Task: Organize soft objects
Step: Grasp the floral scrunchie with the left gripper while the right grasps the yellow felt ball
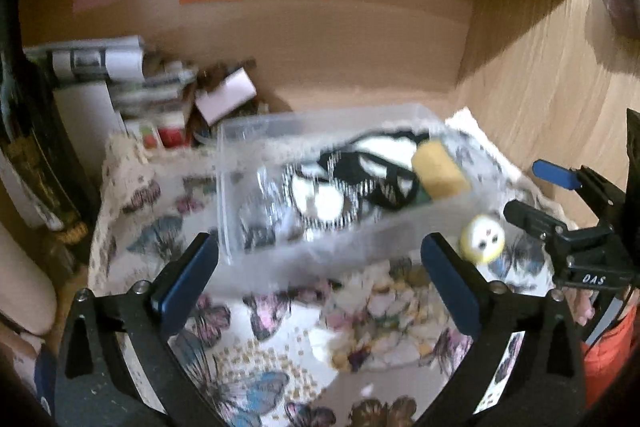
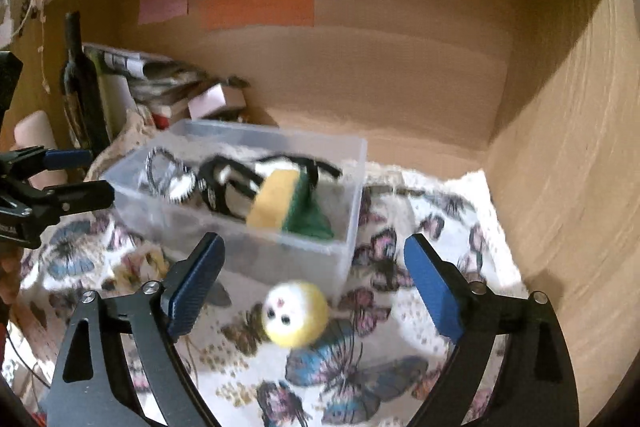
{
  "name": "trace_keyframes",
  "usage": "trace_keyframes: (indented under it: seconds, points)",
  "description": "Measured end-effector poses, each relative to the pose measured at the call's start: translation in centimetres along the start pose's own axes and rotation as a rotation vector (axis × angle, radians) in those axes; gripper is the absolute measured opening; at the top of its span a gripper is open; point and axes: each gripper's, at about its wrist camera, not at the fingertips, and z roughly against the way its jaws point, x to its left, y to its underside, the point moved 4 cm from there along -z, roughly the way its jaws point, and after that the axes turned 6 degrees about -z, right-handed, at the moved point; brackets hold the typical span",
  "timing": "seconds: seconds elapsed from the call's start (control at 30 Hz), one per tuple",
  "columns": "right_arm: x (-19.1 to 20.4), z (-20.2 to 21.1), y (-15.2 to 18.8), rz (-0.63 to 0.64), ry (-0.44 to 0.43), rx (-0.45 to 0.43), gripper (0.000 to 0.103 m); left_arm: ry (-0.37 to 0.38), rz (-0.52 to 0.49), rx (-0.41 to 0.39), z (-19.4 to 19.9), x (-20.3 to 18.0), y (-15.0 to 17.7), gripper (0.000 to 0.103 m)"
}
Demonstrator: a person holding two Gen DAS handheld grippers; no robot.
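Your right gripper (image 2: pixel 314 283) is spread wide and holds nothing. The small round yellow plush ball with a white face (image 2: pixel 295 313) sits between its blue-padded fingers (image 2: pixel 430 291), touching neither, on the butterfly-print white cloth (image 2: pixel 360 379). It lies just beside the near wall of the clear rectangular plastic bin (image 2: pixel 348 195), at about 6 o'clock from the bin.

Your left gripper (image 1: pixel 320 279) is also wide apart and empty, fingers (image 1: pixel 186 279) hovering over the same cloth (image 1: pixel 248 347), with the bin (image 1: pixel 240 147) straight ahead at 12 o'clock. From this view the yellow plush ball (image 1: pixel 482 239) is at about 2 o'clock, just outside the right finger, near the bin's corner. Your right gripper (image 1: pixel 560 203) shows at 3 o'clock.

Inside the bin: a yellow-and-green kitchen sponge (image 2: pixel 280 203) leaning tilted, plus a black-and-white striped soft item with black straps (image 2: pixel 224 187); blur hides what exactly it is.

Back left at 10 o'clock: a dark glass wine bottle (image 2: pixel 78 83) standing upright, and a messy pile of papers and small boxes (image 2: pixel 180 91). Pink, green and orange paper strips (image 2: pixel 256 5) are stuck on the wooden back wall.
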Motion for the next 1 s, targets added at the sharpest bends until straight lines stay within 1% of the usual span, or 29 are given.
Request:
trace_keyframes:
  seconds: [0.13,0.23,0.3,0.37,0.4,0.43,0.47,0.53,0.57,0.67,0.7,0.73,0.77,0.8,0.87,0.93,0.97,1.0]
  points:
    - [-0.1,-1.0,2.0,-0.008,-0.020,0.060,0.090,-0.006,-0.019,0.050,-1.0,-0.7,1.7,0.103]
    - [0.2,-1.7,3.3,-0.008,-0.043,0.103,0.089,0.028,-0.018,0.101,-2.0,-1.3,2.8,0.103]
    - [0.4,-2.1,3.9,-0.008,-0.060,0.121,0.088,0.050,-0.011,0.121,-2.5,-1.7,3.4,0.103]
    - [0.6,-2.6,4.3,-0.005,-0.063,0.144,0.078,0.060,-0.017,0.133,-3.0,-2.1,3.7,0.103]
    - [0.6,-2.7,4.4,-0.006,-0.066,0.153,0.070,0.060,-0.027,0.146,-3.4,-2.5,3.9,0.103]
    - [0.6,-3.0,4.5,-0.009,-0.070,0.164,0.065,0.062,-0.037,0.156,-3.8,-2.8,4.0,0.103]
    - [0.6,-3.2,4.7,-0.011,-0.072,0.169,0.059,0.064,-0.042,0.162,-4.0,-3.0,4.1,0.103]
    - [0.6,-3.5,4.8,-0.012,-0.074,0.171,0.042,0.075,-0.053,0.184,-4.6,-3.6,4.4,0.103]
    - [0.5,-3.5,4.9,-0.014,-0.079,0.176,0.038,0.078,-0.055,0.197,-5.0,-3.9,4.6,0.103]
    - [0.5,-3.0,4.9,-0.015,-0.083,0.150,0.037,0.107,-0.055,0.215,-5.3,-4.6,5.2,0.102]
    - [0.5,-2.8,4.8,-0.016,-0.082,0.142,0.036,0.109,-0.051,0.209,-5.1,-4.8,5.1,0.100]
    - [0.4,-2.5,4.8,-0.018,-0.084,0.134,0.036,0.119,-0.050,0.202,-5.0,-4.9,5.1,0.091]
    - [0.4,-2.3,4.8,-0.021,-0.086,0.126,0.036,0.136,-0.052,0.204,-4.9,-5.1,5.1,0.086]
    - [0.4,-2.1,4.7,-0.024,-0.086,0.120,0.036,0.149,-0.051,0.209,-5.0,-5.2,5.1,0.076]
    - [0.3,-1.7,4.5,-0.027,-0.091,0.106,0.036,0.174,-0.041,0.209,-4.9,-5.3,5.2,0.069]
    - [0.3,-1.0,4.2,-0.029,-0.091,0.087,0.036,0.186,-0.047,0.198,-4.7,-5.6,5.3,0.055]
    - [0.4,-0.9,4.1,-0.029,-0.091,0.080,0.036,0.196,-0.052,0.194,-4.6,-5.8,5.3,0.050]
    - [0.4,-0.6,3.9,-0.029,-0.091,0.071,0.036,0.202,-0.054,0.192,-4.5,-5.9,5.3,0.042]
